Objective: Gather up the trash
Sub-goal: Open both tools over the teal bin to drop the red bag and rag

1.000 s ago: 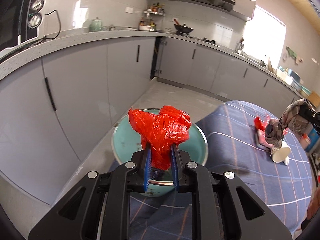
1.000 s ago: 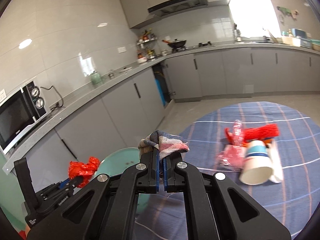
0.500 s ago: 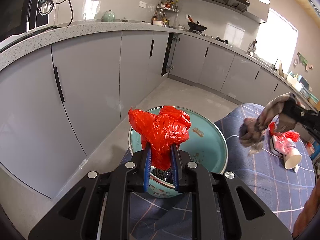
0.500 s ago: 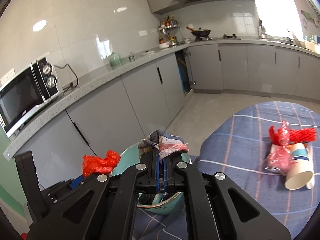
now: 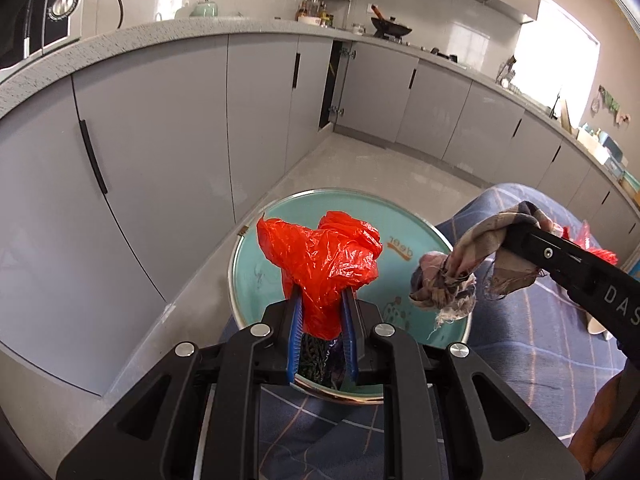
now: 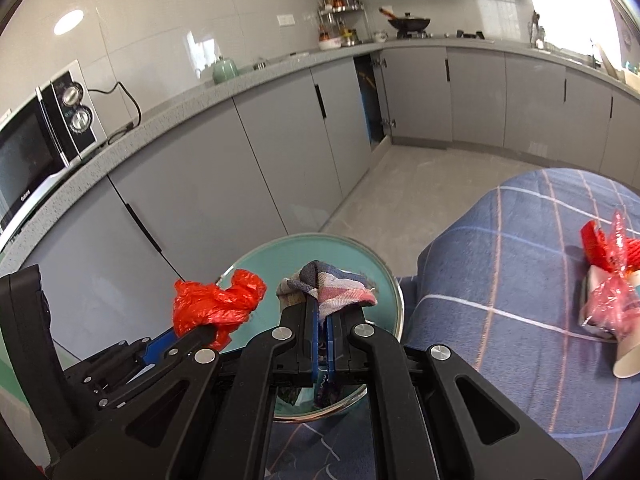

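The left claw (image 5: 322,334) is closed tight on a crumpled red plastic bag (image 5: 322,266), whose bulk puffs out above the blue pads while its lower end is pinched between them. It hangs over the mouth of a teal trash can (image 5: 256,280) with a metal rim, which stands on the floor against the edge of a counter draped in a blue plaid tablecloth (image 5: 532,344). Some dark material lies in the bottom of the can, too dim to identify. The right claw (image 6: 323,338) is closed almost fully on a frayed plaid rag (image 6: 330,290), of grey, blue and pink checks, which bunches above the pads and trails a little below them. In the left wrist view the rag (image 5: 452,276) hangs from the black finger over the right side of the can's opening, just beside the red bag without touching it. In the right wrist view the bag (image 6: 216,306) sits to the left of the rag, both above the can (image 6: 352,256). Well apart on the tablecloth (image 6: 504,268), near the right edge, lie more scraps: a clear pinkish wrapper (image 6: 608,300), a red mesh piece (image 6: 592,240) and a tipped white paper cup (image 6: 630,362), clustered and touching.
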Demonstrator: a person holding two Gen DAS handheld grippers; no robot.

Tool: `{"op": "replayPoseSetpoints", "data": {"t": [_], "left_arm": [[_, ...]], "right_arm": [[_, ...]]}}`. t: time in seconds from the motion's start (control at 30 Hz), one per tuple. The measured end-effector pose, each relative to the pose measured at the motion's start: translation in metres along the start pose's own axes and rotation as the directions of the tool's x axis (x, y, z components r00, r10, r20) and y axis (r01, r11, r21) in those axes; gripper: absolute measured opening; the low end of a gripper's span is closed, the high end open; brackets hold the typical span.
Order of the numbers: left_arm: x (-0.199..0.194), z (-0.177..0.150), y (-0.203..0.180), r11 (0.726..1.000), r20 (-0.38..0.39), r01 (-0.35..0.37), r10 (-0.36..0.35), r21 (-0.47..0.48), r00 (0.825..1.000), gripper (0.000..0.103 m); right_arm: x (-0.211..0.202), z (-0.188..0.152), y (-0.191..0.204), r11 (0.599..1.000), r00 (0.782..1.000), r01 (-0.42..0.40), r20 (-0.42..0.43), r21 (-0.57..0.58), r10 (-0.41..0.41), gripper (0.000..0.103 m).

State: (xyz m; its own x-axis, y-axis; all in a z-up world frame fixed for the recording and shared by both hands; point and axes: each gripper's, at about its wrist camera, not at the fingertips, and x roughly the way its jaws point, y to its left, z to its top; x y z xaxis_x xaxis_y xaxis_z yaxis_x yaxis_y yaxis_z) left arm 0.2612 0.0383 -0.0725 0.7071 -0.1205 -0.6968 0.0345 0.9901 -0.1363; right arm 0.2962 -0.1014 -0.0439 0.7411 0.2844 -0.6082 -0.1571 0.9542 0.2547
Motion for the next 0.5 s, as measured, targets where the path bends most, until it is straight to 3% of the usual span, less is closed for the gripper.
{"op": "replayPoseSetpoints", "data": {"t": [0.33, 0.43, 0.5], "left_arm": [[0.038, 0.001, -0.001, 1.0, -0.069, -0.026, 0.026, 0.004, 0.997, 0.017], [0.048, 0.003, -0.001, 1.0, -0.085, -0.03, 0.03, 0.004, 0.996, 0.019], [0.052, 0.003, -0.001, 0.999, -0.09, -0.037, 0.037, 0.006, 0.995, 0.021]], "right_arm": [[0.037, -0.004, -0.006, 1.0, 0.997, -0.005, -0.081, 0.013, 0.006, 0.004], [0.047, -0.003, -0.008, 0.999, 0.995, -0.026, -0.097, 0.02, 0.028, 0.008], [0.051, -0.002, -0.01, 0.999, 0.994, -0.034, -0.1, 0.02, 0.036, 0.031]]}}
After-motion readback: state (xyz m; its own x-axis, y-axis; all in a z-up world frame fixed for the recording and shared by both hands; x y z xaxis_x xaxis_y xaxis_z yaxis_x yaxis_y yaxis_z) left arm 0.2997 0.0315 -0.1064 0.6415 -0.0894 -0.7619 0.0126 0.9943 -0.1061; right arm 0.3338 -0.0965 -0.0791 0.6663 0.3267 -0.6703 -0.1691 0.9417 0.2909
